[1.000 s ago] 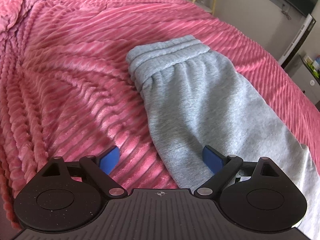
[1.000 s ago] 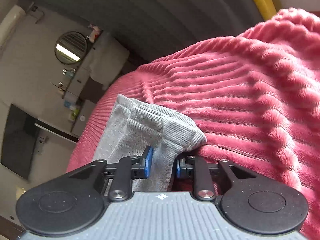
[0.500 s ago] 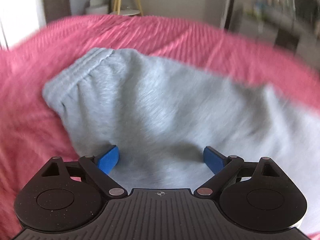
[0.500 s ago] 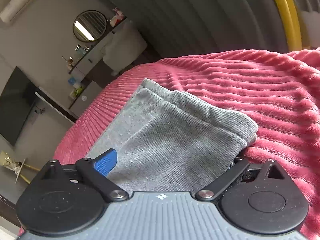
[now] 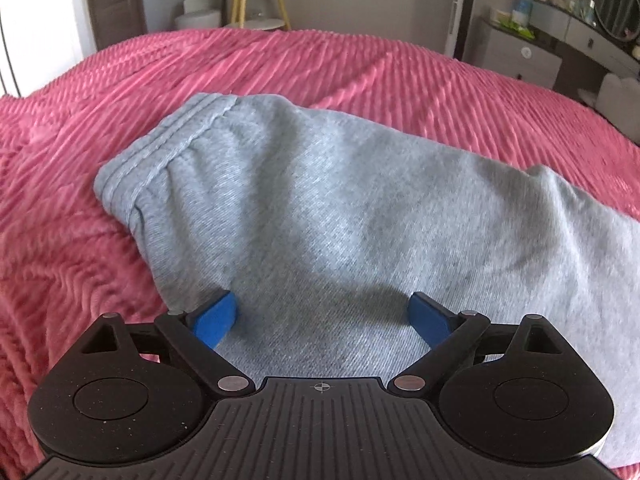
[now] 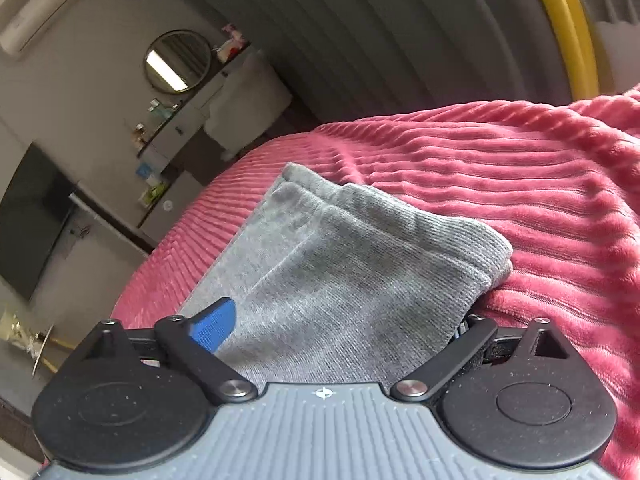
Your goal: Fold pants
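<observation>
Since a second ago the right gripper [image 6: 340, 320] has let go of the cuff: its jaws have just been opening and now straddle it, released. The left gripper [image 5: 324, 316] gapes above the grey sweatpants [image 5: 340, 200], mid-frame on the pink blanket [image 5: 80, 120].

No lettering, label, brand, number or sign can be read in either wrist view; the small items on the grey dresser [image 5: 560, 36] in the background are too blurred to make out.
</observation>
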The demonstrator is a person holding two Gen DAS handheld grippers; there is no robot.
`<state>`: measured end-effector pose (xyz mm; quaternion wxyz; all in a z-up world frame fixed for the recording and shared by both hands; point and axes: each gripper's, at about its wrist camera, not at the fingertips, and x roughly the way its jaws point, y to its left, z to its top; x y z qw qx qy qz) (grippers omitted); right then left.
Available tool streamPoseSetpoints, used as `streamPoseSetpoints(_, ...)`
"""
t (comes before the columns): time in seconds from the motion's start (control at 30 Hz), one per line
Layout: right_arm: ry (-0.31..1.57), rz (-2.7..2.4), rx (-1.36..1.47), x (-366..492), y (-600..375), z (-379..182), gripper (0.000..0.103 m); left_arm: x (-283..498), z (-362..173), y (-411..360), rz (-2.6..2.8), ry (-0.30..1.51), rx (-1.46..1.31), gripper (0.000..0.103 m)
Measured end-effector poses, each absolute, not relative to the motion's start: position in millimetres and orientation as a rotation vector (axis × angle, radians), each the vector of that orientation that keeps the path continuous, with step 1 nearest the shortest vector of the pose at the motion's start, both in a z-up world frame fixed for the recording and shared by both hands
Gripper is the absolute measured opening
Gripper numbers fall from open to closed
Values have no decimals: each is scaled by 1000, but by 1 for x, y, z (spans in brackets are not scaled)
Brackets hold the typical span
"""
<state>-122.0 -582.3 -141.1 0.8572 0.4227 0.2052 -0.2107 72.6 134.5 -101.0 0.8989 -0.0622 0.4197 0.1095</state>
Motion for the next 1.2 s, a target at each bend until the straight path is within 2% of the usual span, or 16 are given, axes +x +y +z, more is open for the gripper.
streamPoseSetpoints(0.03, 424, -457, 909, -124, -583, -141, 87, 73, -101, 134, 227, 869, -127, 97)
streamPoseSetpoints(0.07, 414, -475, 932, -127, -585, -142, 73, 73, -101, 134, 226, 869, -129, 97)
streamPoseSetpoints(0.1, 409, -494, 953, -131, -587, -143, 51, 73, -102, 135, 225, 869, -132, 97)
streamPoseSetpoints(0.13, 408, -513, 975, -135, -590, -146, 40, 73, -102, 136, 224, 869, -135, 97)
streamPoseSetpoints(0.17, 407, -529, 1000, -140, -593, -149, 23, 73, -102, 136, 224, 870, -136, 97)
streamPoseSetpoints(0.27, 373, -501, 1099, -154, -603, -160, 14, 73, -102, 135, 224, 870, -127, 97)
streamPoseSetpoints(0.37, 341, -473, 1139, -158, -605, -160, 14, 73, -102, 136, 223, 869, -134, 97)
streamPoseSetpoints(0.4, 332, -462, 1152, -158, -606, -161, 19, 73, -102, 136, 223, 870, -137, 97)
streamPoseSetpoints(0.57, 327, -442, 1207, -152, -612, -172, 21, 73, -102, 136, 222, 870, -135, 97)
streamPoseSetpoints(0.63, 328, -448, 1218, -152, -613, -171, 18, 72, -101, 136, 222, 865, -143, 97)
streamPoseSetpoints(0.67, 330, -458, 1203, -152, -611, -167, 11, 71, -100, 136, 220, 862, -151, 97)
streamPoseSetpoints(0.7, 325, -460, 1179, -151, -608, -162, 10, 70, -98, 136, 215, 856, -164, 97)
streamPoseSetpoints(0.83, 268, -436, 1123, -154, -596, -139, 9, 66, -93, 136, 167, 825, -214, 97)
streamPoseSetpoints(0.97, 291, -456, 1080, -148, -589, -122, 9, 67, -94, 133, 157, 837, -199, 97)
streamPoseSetpoints(1.2, 412, -567, 926, -126, -579, -99, 9, 63, -92, 138, 142, 827, -241, 97)
